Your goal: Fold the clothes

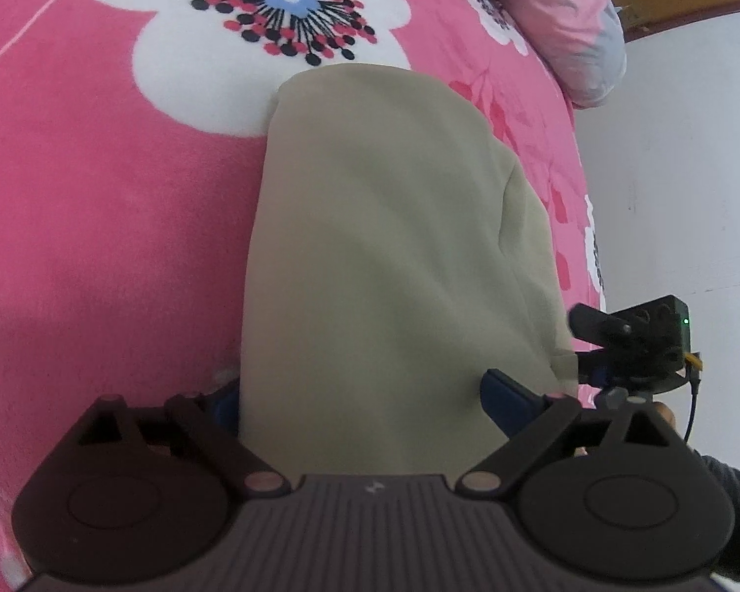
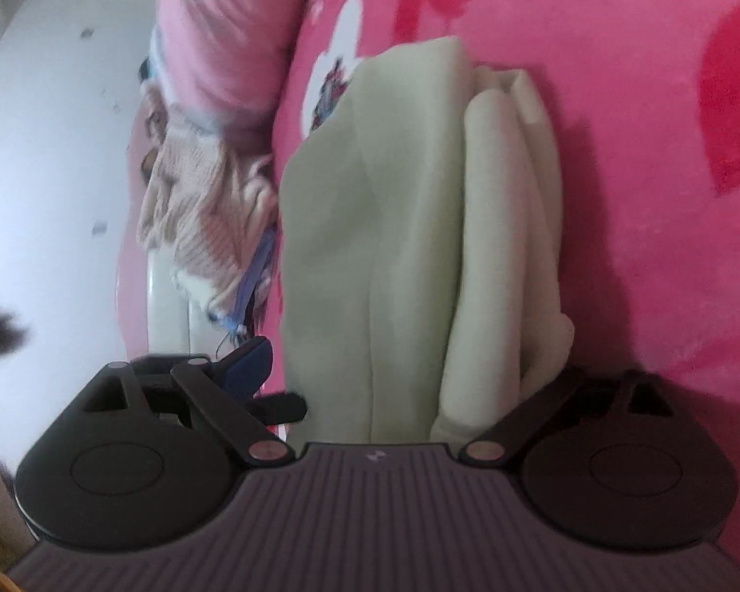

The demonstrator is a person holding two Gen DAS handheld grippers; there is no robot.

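Note:
A pale olive-beige garment [image 1: 385,246] lies folded into a long strip on the pink flowered blanket [image 1: 98,222]. My left gripper [image 1: 365,409] is open, its blue fingers [image 1: 510,392] spread on either side of the strip's near end. The other gripper's body [image 1: 631,340] shows at the garment's right edge. In the right wrist view the garment [image 2: 370,246] shows stacked folded layers on its right side [image 2: 508,246]. My right gripper [image 2: 394,394] is open and straddles the near end; one blue finger [image 2: 246,370] shows on the left, the other is hidden under the cloth.
A pink and grey quilt [image 1: 572,34] lies at the bed's far right edge. A pink knitted garment [image 2: 202,197] and the quilt [image 2: 222,34] hang beside the folded cloth near the bed edge. The white floor [image 1: 676,172] is beyond the bed.

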